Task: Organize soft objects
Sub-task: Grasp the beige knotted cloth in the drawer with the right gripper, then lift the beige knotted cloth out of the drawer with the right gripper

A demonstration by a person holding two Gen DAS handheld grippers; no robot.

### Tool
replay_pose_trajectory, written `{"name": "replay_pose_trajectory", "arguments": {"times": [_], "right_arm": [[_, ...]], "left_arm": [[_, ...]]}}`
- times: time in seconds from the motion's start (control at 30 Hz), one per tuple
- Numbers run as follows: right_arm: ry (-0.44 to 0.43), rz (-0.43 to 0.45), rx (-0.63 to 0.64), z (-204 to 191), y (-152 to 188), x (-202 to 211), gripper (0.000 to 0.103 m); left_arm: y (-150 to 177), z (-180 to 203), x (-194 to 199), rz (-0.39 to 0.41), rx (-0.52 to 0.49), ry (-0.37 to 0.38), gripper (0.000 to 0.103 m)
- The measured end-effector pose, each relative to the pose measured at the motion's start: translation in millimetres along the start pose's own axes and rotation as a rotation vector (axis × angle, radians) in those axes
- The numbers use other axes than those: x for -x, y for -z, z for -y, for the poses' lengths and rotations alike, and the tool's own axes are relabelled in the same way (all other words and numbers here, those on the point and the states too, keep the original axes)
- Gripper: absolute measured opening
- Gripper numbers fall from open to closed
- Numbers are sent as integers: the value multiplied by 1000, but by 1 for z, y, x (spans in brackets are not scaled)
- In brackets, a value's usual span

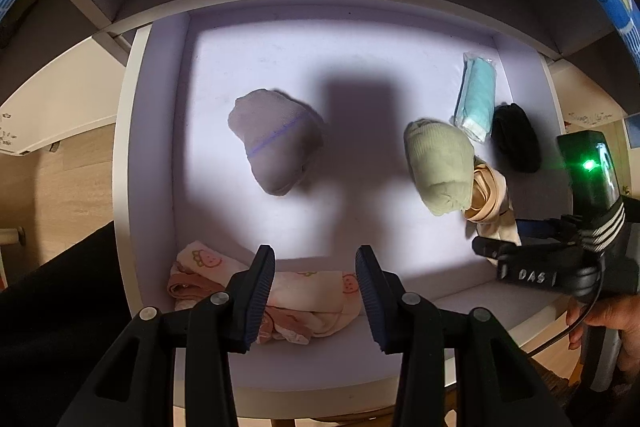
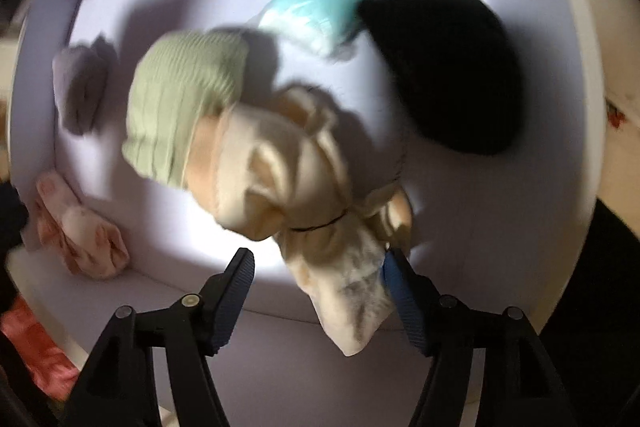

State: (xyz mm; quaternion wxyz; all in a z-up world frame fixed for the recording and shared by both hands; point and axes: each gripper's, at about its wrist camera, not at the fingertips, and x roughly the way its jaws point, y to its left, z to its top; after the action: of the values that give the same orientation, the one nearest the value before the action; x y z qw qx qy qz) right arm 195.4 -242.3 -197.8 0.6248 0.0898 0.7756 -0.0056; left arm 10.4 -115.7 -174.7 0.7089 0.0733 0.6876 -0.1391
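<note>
Right gripper [image 2: 316, 291] over drawer [image 1: 160, 147], fingers spread, cream garment [image 2: 288, 171] between them, touching only right finger. Garment beside green sock roll [image 2: 180, 103]. Left gripper [image 1: 316, 291] spread, empty.

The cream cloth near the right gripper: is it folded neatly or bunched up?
Bunched up. The cream cloth is gathered into lumpy folds with a thin dark band around its neck, one end lying between the right gripper fingers, leaning against the green sock roll.

A home bedroom or closet is showing here: an open white wooden drawer [image 1: 156, 147] is holding rolled knit socks, grey [image 1: 276, 139] and pale green [image 1: 438, 167], above light wood-grain flooring [image 1: 68, 195].
</note>
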Motion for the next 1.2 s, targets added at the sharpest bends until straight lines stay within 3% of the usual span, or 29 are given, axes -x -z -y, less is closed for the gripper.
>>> {"name": "replay_pose_trajectory", "arguments": {"times": [0.13, 0.2, 0.27, 0.5, 0.83, 1.2], "right_arm": [[61, -2, 51, -12, 1, -6, 67], [64, -4, 40, -12, 1, -10, 57], [55, -5, 16, -2, 0, -10, 48], [-10, 20, -32, 16, 0, 0, 37], [-68, 65, -94, 14, 28, 18, 33], [-154, 101, -169, 41, 58, 53, 33]], "left_arm": [[0, -1, 0, -2, 5, 2, 42], [0, -2, -1, -3, 9, 2, 42], [0, -1, -1, -1, 8, -1, 42], [0, 0, -1, 8, -4, -11, 42], [-1, 1, 3, 27, -19, -30, 42], [-1, 2, 6, 32, -23, -27, 42]]}}
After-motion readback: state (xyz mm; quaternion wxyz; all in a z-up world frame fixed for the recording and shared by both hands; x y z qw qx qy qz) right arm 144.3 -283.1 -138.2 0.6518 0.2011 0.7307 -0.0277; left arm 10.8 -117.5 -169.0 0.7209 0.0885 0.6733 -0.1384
